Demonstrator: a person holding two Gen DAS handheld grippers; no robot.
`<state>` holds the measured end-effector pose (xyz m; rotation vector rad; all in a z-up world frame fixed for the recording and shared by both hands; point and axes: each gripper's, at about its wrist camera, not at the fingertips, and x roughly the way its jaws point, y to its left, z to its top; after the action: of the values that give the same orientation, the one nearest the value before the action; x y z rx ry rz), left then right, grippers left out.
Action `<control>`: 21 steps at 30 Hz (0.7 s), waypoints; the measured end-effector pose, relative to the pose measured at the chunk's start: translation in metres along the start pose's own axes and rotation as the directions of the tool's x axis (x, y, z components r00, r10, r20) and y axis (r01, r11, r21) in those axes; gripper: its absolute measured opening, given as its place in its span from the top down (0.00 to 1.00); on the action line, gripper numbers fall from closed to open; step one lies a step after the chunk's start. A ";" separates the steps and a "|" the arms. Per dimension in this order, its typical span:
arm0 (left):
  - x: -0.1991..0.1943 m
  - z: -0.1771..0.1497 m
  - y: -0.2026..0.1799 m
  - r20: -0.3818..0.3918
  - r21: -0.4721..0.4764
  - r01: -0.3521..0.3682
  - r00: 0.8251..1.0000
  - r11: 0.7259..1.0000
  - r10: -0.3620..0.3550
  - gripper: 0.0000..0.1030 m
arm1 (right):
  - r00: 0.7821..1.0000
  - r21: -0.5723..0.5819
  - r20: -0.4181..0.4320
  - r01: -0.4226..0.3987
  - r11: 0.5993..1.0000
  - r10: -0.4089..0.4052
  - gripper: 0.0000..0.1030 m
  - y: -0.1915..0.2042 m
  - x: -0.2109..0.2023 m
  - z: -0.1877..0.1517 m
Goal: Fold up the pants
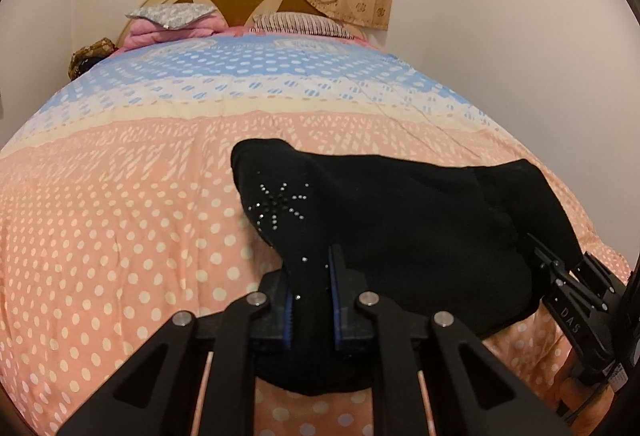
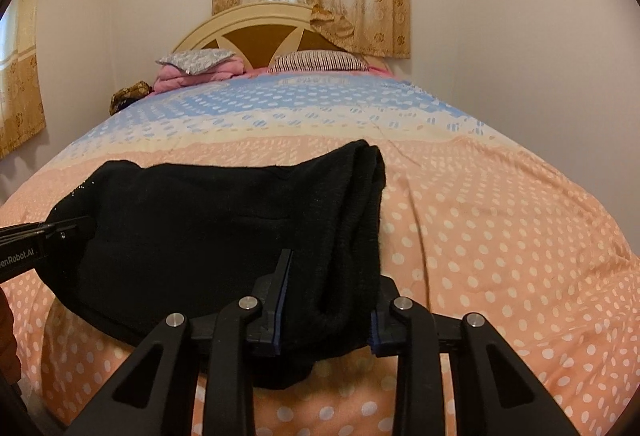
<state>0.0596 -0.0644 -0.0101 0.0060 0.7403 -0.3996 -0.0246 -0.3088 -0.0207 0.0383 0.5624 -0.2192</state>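
Black pants hang between both grippers, lifted just above the near part of the dotted bedspread. Left gripper pinches their left end, and right gripper pinches their thick right end. Pillows lie far back.

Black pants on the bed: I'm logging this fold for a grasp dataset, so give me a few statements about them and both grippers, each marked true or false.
1. The left gripper is closed on the black pants. True.
2. The right gripper hangs open, clear of the fabric. False: fabric sits between its fingers, which grip a thick bunched edge.
3. A rhinestone star decorates the pants near the left gripper. True.
4. The pants lie on a plain white sheet. False: they rest on a peach polka-dot bedspread.
5. A striped pillow lies by the headboard. True.
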 end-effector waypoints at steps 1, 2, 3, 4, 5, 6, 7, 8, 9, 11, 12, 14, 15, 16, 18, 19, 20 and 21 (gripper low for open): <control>-0.002 0.001 0.001 0.007 0.002 0.001 1.000 1.000 -0.001 0.86 | 1.000 -0.008 0.009 0.005 1.000 -0.005 0.70 0.001 -0.002 0.001; -0.004 0.001 0.002 0.010 0.000 0.002 1.000 1.000 -0.002 0.86 | 1.000 -0.017 0.016 0.010 1.000 -0.010 0.70 0.004 -0.004 0.000; -0.004 0.002 0.002 0.012 -0.003 0.004 1.000 1.000 -0.004 0.86 | 1.000 -0.025 0.020 0.013 1.000 -0.012 0.70 0.006 -0.005 0.000; -0.003 0.003 0.002 0.012 -0.005 0.005 1.000 1.000 -0.005 0.86 | 1.000 -0.025 0.021 0.013 1.000 -0.012 0.70 0.006 -0.005 0.001; -0.003 0.003 0.003 0.010 -0.004 0.005 1.000 1.000 -0.005 0.86 | 1.000 -0.024 0.021 0.011 1.000 -0.011 0.70 0.006 -0.005 0.001; -0.003 0.003 0.003 0.009 -0.003 0.006 1.000 1.000 -0.006 0.86 | 1.000 -0.021 0.018 0.009 1.000 -0.009 0.70 0.005 -0.004 0.002; -0.003 0.003 0.003 0.006 -0.001 0.006 1.000 1.000 -0.006 0.86 | 1.000 -0.017 0.017 0.007 1.000 -0.007 0.70 0.005 -0.005 0.003; -0.003 0.003 0.003 0.004 0.002 0.005 1.000 1.000 -0.005 0.86 | 1.000 -0.011 0.017 0.005 1.000 -0.005 0.70 0.005 -0.006 0.004; -0.003 0.003 0.004 0.005 0.003 0.006 1.000 1.000 -0.006 0.86 | 1.000 -0.006 0.018 0.005 1.000 -0.005 0.70 0.005 -0.008 0.005; -0.007 0.004 0.007 0.011 0.004 0.009 1.000 1.000 -0.009 0.86 | 1.000 0.011 0.022 0.002 1.000 -0.002 0.70 0.005 -0.011 0.008; -0.009 0.004 0.009 0.014 0.004 0.010 1.000 1.000 -0.010 0.86 | 1.000 0.020 0.025 -0.001 1.000 0.000 0.70 0.006 -0.013 0.010; -0.013 0.007 0.013 0.021 -0.004 0.014 1.000 1.000 -0.014 0.86 | 1.000 0.018 0.031 0.000 1.000 0.000 0.70 0.010 -0.015 0.014; -0.015 0.007 0.015 0.025 -0.006 0.014 1.000 1.000 -0.014 0.86 | 0.999 0.011 0.035 -0.001 1.000 0.000 0.70 0.013 -0.017 0.016; -0.018 0.008 0.017 0.032 -0.005 0.010 0.999 1.000 -0.010 0.86 | 0.999 0.009 0.038 -0.003 1.000 0.003 0.70 0.014 -0.017 0.017; -0.022 0.010 0.021 0.047 -0.003 -0.003 0.999 1.000 0.003 0.86 | 0.999 0.005 0.047 -0.017 1.000 0.017 0.70 0.018 -0.018 0.022; -0.025 0.012 0.024 0.055 -0.011 -0.005 0.998 1.000 0.006 0.86 | 0.998 0.000 0.051 -0.023 1.000 0.023 0.70 0.021 -0.019 0.025; -0.027 0.013 0.028 0.059 -0.019 -0.006 0.998 1.000 0.007 0.86 | 0.998 -0.006 0.057 -0.027 1.000 0.027 0.71 0.025 -0.020 0.027; -0.028 0.013 0.032 0.061 -0.026 -0.006 0.998 1.000 0.008 0.86 | 0.998 -0.014 0.062 -0.032 0.999 0.033 0.71 0.029 -0.021 0.029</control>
<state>0.0613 -0.0275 0.0138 -0.0279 0.6851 -0.3820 -0.0201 -0.2790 0.0144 0.0282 0.5005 -0.1847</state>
